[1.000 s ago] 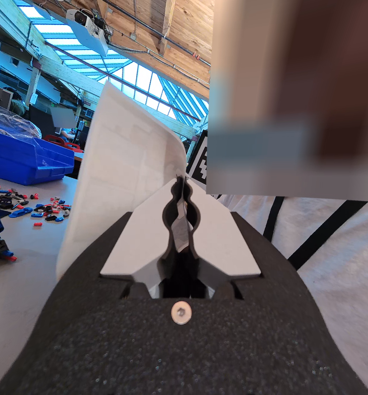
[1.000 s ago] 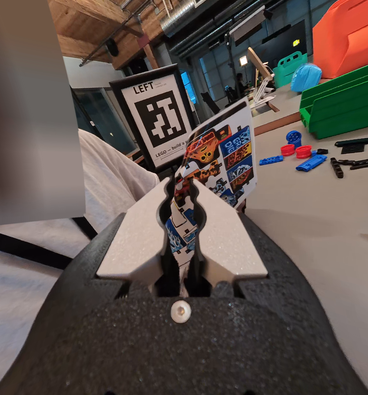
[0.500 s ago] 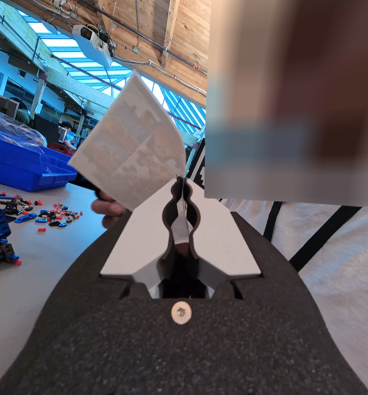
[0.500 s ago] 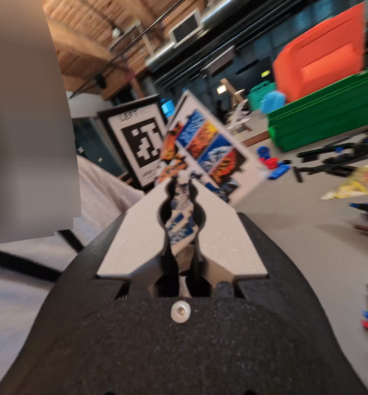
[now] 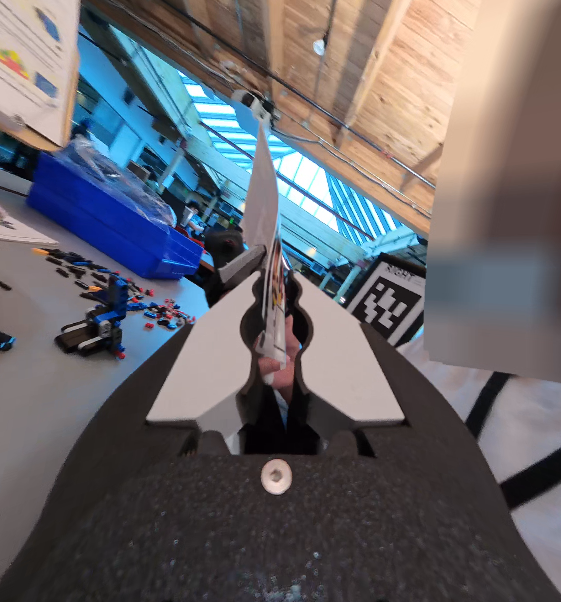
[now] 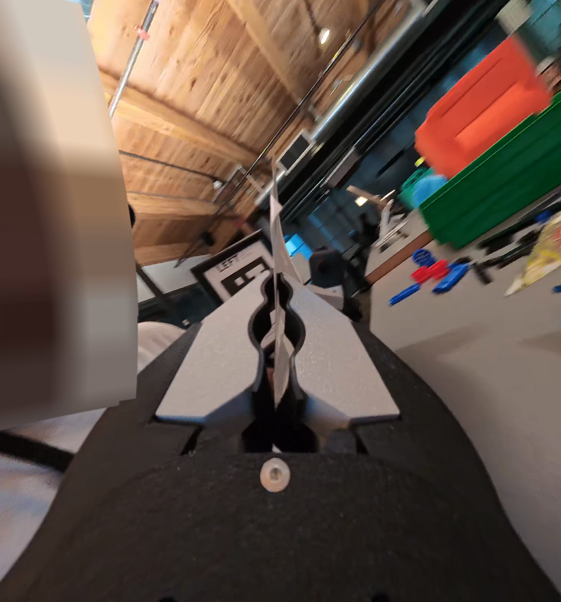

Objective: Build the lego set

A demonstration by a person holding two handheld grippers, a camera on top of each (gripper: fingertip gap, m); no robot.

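**Sticker sheet pinched edge-on between both grippers**

The sticker sheet point(image 5: 266, 208) is standing nearly edge-on to both cameras, its plain white back facing left and a sliver of its coloured print showing lower down. The left gripper point(image 5: 274, 277) is clamping its jaws on the sheet's lower part, and the right gripper point(image 6: 277, 280) is closing its jaws on the same sheet point(image 6: 280, 260), which is rising thin and slightly curled above the fingertips. The sheet is being held up in the air, off the table point(image 5: 28, 384).

The grey table is carrying a partly built blue and black model point(image 5: 97, 322), with small red, blue and black pieces point(image 5: 165, 312) scattered just beyond it. A blue bin point(image 5: 110, 224) under clear plastic is sitting farther back. In the right wrist view, blurred by motion, a green bin point(image 6: 500, 182) is bearing an orange bin point(image 6: 481, 110), with blue and red parts point(image 6: 435, 270) lying near them. Wooden ceiling beams and skylights are filling the room overhead.
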